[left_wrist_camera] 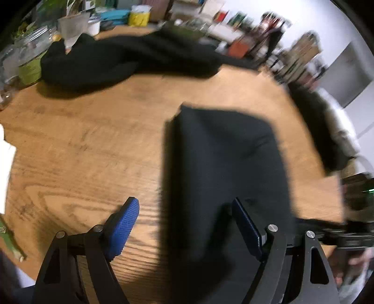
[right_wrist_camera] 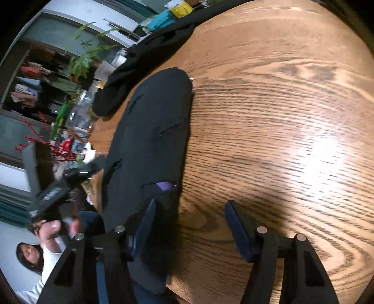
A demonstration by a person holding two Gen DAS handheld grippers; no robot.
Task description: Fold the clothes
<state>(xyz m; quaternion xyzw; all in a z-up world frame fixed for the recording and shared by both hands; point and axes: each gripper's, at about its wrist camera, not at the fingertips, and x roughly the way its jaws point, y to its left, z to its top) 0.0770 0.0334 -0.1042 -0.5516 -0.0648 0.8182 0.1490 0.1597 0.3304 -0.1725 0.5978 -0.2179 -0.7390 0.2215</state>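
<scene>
A folded black garment lies flat on the wooden table. My left gripper hovers open at its near left edge, with one blue pad over bare wood and the other over the cloth. In the right wrist view the same folded garment shows a small purple label. My right gripper is open at its near right edge, and nothing is pinched. A second black garment lies crumpled at the far side of the table.
Glass jars, a frosted cup and a yellow tub crowd the far edge, beside a leafy plant. White paper lies at the left. A person in a white top is beyond the table edge.
</scene>
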